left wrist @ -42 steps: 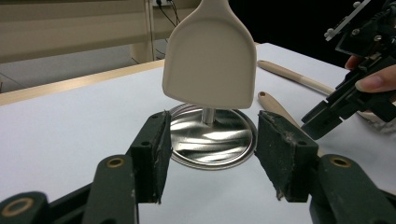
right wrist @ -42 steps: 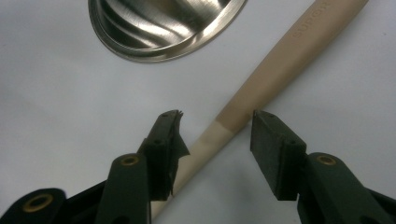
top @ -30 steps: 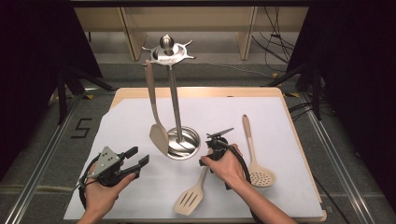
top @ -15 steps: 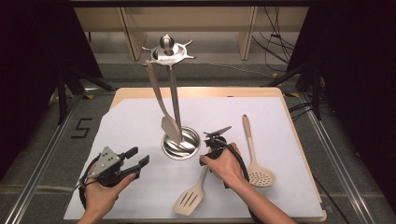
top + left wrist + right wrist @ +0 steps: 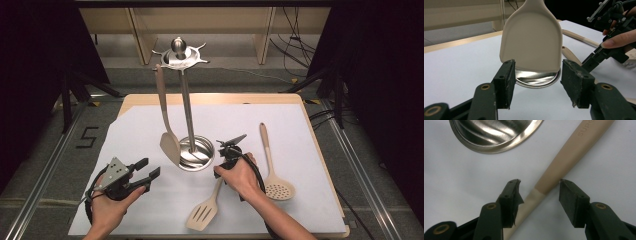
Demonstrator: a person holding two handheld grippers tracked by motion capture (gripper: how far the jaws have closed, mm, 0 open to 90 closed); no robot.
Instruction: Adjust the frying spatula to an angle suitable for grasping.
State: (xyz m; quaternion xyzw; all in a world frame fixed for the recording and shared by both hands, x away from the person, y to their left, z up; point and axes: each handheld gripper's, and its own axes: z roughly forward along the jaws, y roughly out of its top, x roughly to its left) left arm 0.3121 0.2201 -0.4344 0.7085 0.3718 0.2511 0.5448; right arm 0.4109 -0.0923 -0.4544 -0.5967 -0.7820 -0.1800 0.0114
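Note:
A steel utensil stand [image 5: 186, 107] rises from a round base [image 5: 200, 155] at mid-table. One beige spatula [image 5: 169, 145] hangs from the stand's top ring [image 5: 178, 56], and its head [image 5: 531, 37] is just beyond my open left gripper [image 5: 536, 75], also at front left [image 5: 147, 170]. My right gripper [image 5: 221, 170] points down, open, with its jaws astride the handle [image 5: 564, 162] of a beige slotted turner [image 5: 202, 215] that lies on the white paper. A beige skimmer [image 5: 277, 189] lies to the right of it.
White paper [image 5: 300, 125] covers the wooden table [image 5: 210, 97]. The steel base [image 5: 496, 135] lies close ahead of the right jaws. The right hand and its gripper [image 5: 609, 37] show to the right of the hanging spatula. Dark floor and rails surround the table.
The hanging spatula swung right towards the pole and has swung back left. Both grippers have stayed almost where they were.

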